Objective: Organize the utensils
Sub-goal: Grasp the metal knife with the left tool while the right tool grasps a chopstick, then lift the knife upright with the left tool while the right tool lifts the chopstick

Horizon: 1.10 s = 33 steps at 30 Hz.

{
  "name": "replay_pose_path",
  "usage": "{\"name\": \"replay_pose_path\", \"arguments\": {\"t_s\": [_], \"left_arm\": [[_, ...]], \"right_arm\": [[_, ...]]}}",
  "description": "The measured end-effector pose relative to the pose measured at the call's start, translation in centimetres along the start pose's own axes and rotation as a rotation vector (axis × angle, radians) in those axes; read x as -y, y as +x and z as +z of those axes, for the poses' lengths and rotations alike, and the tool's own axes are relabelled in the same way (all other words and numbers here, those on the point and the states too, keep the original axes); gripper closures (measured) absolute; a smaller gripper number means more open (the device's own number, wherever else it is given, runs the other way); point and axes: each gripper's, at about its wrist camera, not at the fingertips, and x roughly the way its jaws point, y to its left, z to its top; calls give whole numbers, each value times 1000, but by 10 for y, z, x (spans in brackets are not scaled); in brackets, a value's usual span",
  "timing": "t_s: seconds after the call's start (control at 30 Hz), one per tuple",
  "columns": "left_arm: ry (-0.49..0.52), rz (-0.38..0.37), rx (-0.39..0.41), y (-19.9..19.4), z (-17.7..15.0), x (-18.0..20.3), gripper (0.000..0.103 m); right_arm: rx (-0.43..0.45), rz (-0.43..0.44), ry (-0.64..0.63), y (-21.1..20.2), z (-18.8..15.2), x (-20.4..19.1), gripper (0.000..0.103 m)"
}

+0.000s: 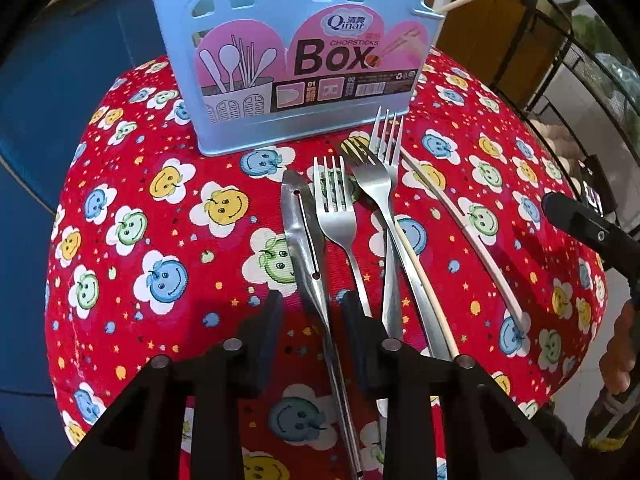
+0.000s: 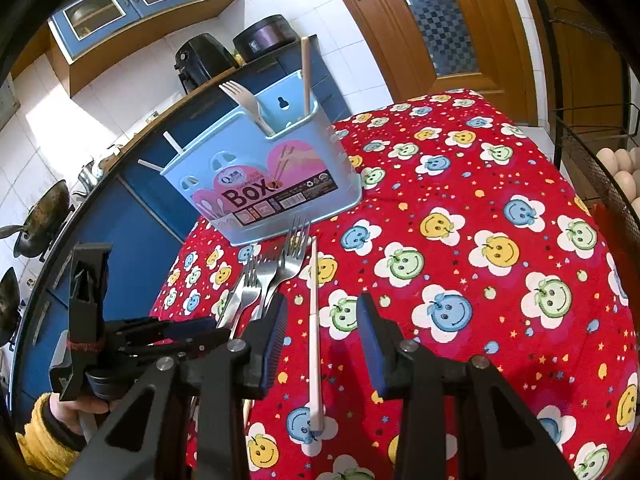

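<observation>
Left gripper (image 1: 310,320) hung low over the cluster of steel cutlery, jaws partly open and straddling the knife (image 1: 302,232) handle; pads not yet pressing, nothing held. The nearest fork (image 1: 336,208) lay just right of the knife, touching the right pad (likely why the jaws were set so narrow: to take one piece alone). Right gripper (image 2: 322,336) waited half open and empty above a white chopstick (image 2: 314,320) on the red smiley cloth (image 2: 500,300). Blue chopsticks box (image 1: 288,60) stood at the far edge, already holding a fork and chopsticks upright.
</observation>
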Motion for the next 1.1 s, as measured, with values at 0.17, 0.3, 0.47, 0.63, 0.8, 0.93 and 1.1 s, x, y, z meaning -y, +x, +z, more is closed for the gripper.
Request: {"name": "replay_pose_path", "arguments": {"t_s": [0.17,0.3,0.47,0.63,0.8,0.93,1.1], "left_arm": [[-17,-30,-5,0,4,-8,84],[-57,-61,-2,0,4,-16,86],[-84,-90,25,-2,0,-22,87],[-135,-113,64,-9,-8,-32,89],[-173,-119,125,-21,-16,-41,89],[-194,-122,176,-32,-20,-48,89],[-239,-140,234,-43,-22,-57,89]], "right_arm": [[-7,10,9,2,-1,0,65],[-20,13,10,4,-2,-1,65],[-29,10,1,6,-1,-4,65],[-49,3,-13,10,0,-7,65],[-93,6,-15,21,1,-9,65],[-130,4,-31,29,1,-13,65],[-178,-1,-49,39,4,-19,65]]}}
